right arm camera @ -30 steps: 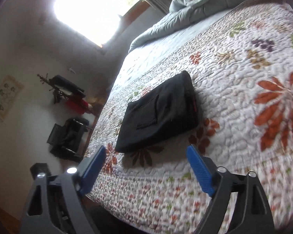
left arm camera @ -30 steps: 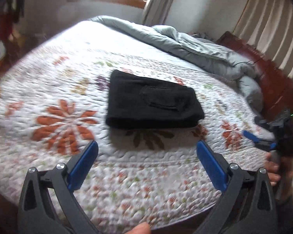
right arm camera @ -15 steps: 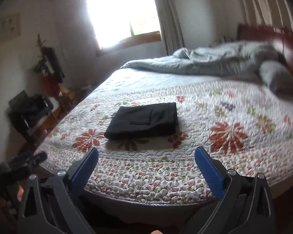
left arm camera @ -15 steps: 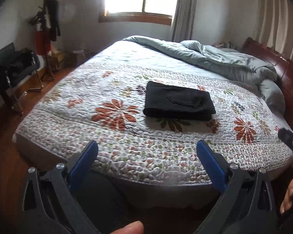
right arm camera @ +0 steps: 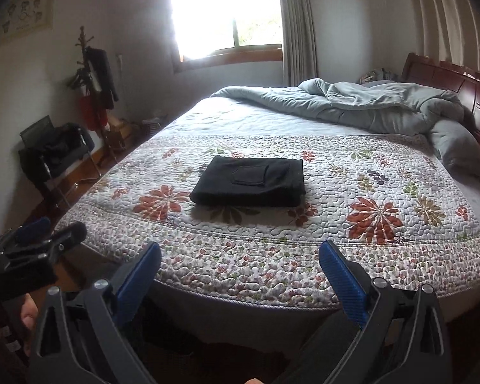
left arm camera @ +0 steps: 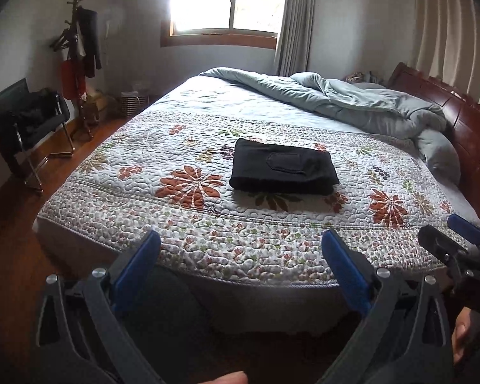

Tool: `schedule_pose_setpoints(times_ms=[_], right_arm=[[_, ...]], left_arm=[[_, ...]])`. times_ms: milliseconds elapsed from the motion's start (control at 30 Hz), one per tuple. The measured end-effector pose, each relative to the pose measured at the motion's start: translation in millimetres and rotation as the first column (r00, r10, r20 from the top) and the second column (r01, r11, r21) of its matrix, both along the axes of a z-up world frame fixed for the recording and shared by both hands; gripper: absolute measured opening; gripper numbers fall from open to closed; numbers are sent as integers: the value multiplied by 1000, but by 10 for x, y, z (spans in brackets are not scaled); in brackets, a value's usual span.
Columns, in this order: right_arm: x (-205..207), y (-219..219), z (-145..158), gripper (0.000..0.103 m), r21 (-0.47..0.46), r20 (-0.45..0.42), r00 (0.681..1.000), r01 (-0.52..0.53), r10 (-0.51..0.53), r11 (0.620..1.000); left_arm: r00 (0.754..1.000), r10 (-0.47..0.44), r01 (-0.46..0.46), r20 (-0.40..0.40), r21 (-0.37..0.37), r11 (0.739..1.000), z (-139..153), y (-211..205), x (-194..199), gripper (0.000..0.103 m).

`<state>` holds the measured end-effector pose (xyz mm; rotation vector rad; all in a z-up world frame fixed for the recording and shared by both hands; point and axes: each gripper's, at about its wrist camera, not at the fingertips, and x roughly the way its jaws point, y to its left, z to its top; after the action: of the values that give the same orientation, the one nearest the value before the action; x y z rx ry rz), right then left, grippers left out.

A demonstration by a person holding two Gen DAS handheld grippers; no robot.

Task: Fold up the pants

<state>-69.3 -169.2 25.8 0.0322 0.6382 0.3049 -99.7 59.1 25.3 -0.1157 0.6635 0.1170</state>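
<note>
Both tongs have pulled well back from the bed since a second ago, and the view has opened from a close look at the quilt to the whole room. Left tongs (left arm camera: pixel 240 256) hang released, blue pads wide apart with nothing between them. Right tongs (right arm camera: pixel 240 262) are the same: spread fully, empty.

I'm looking at the black pants (left arm camera: pixel 284 168), and they sit as one neat folded rectangle on the floral quilt (left arm camera: pixel 182 224), a back pocket facing up, near the middle of the bed. I judge the fold finished, with nothing loose trailing out.

From both tongs the bundle lies straight ahead and beyond the near edge of the mattress, well apart from either set of pads. Its long axis runs across my view, left to right, with the thick folded edge toward me. Through the left camera it sits a shade right of centre, through the right camera about centred, so I can't call either hand clearly nearer.

Counting: one pair of pants, one quilt, one rumpled grey duvet (left arm camera: pixel 352 102) pushed toward the wooden headboard (left arm camera: pixel 448 108), two tongs, one chair (left arm camera: pixel 32 118) heaped with dark clothes, one coat stand (left arm camera: pixel 80 48), one window (left arm camera: pixel 227 0).
</note>
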Motion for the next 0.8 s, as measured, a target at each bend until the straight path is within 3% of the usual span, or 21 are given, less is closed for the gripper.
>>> schedule_pose_setpoints(times_ms=[333, 800], right_arm=[[279, 3, -173, 99, 0, -57, 998, 11, -11, 1000], [600, 82, -262, 99, -19, -88, 996, -7, 5, 1000]], left_arm=[[1000, 18, -18, -9, 39, 999, -45, -15, 177, 100], [1000, 9, -8, -27, 12, 1000, -86, -11, 488, 100]])
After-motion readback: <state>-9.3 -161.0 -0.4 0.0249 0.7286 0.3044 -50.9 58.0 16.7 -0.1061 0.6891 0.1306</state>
